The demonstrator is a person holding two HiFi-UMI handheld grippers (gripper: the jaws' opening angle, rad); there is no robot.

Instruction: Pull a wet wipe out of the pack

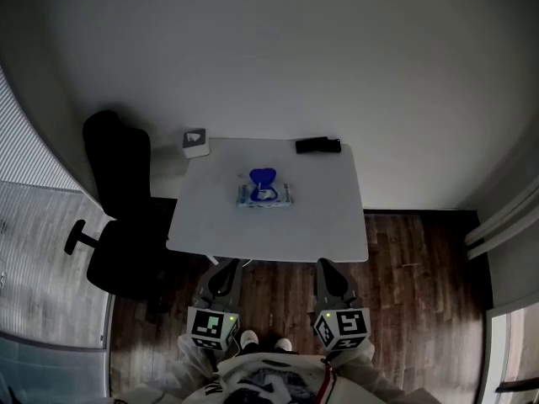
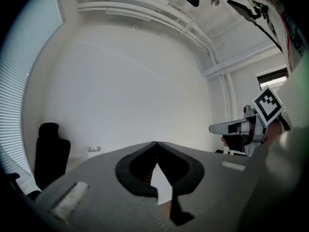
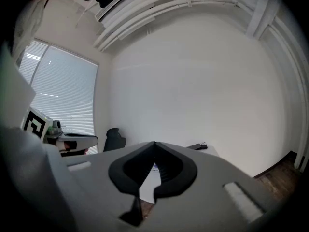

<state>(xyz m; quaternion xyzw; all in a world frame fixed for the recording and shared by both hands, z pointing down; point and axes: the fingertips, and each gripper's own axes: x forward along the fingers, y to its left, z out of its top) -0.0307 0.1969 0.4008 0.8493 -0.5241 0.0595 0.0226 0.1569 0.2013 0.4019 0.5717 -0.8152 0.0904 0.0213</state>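
Note:
The wet wipe pack (image 1: 264,194) lies flat near the middle of the white table (image 1: 328,217), with its blue lid (image 1: 263,177) flipped up toward the far side. Both grippers hover before the table's near edge, well short of the pack. My left gripper (image 1: 224,274) is shut and empty; in the left gripper view its jaws (image 2: 155,143) meet at the tips. My right gripper (image 1: 330,273) is also shut with nothing in it, tips together in the right gripper view (image 3: 154,143). Each gripper shows at the edge of the other's view.
A black office chair (image 1: 118,209) stands at the table's left side. At the far edge sit a small white box (image 1: 195,143) and a flat black device (image 1: 318,145). A white wall rises behind the table, window blinds hang on the left, and dark wood floor lies below.

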